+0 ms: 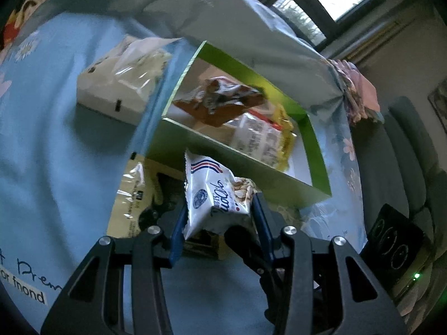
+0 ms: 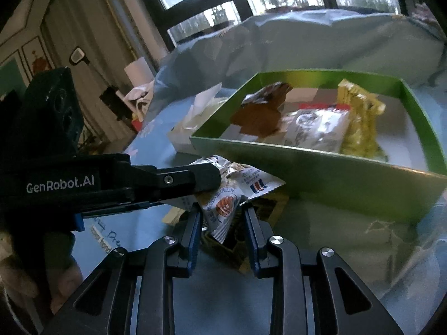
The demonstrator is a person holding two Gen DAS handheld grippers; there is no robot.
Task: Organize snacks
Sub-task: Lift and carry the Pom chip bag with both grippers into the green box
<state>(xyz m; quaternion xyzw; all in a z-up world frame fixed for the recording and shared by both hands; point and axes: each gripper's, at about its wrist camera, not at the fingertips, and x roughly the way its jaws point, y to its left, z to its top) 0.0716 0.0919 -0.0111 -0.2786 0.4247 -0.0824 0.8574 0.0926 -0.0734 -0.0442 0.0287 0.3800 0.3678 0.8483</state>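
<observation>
My left gripper (image 1: 219,206) is shut on a white snack packet (image 1: 212,189) with red and blue stripes, held just off the table in front of the green box (image 1: 243,153). In the right wrist view the left gripper (image 2: 212,181) reaches in from the left with that striped packet (image 2: 257,185). Just below it, my right gripper (image 2: 222,215) is shut on a white packet with an orange picture (image 2: 223,205). Whether this is a second packet I cannot tell. The green box (image 2: 307,167) holds a brown packet (image 2: 262,111), a silvery packet (image 2: 315,131) and a yellow packet (image 2: 360,122).
A white tissue box (image 1: 111,89) stands left of the green box on the blue flowered tablecloth (image 1: 56,139). A beige packet (image 1: 131,203) lies on the table under the grippers. The table edge drops off at the right, beside a black device (image 1: 394,240). Windows stand behind.
</observation>
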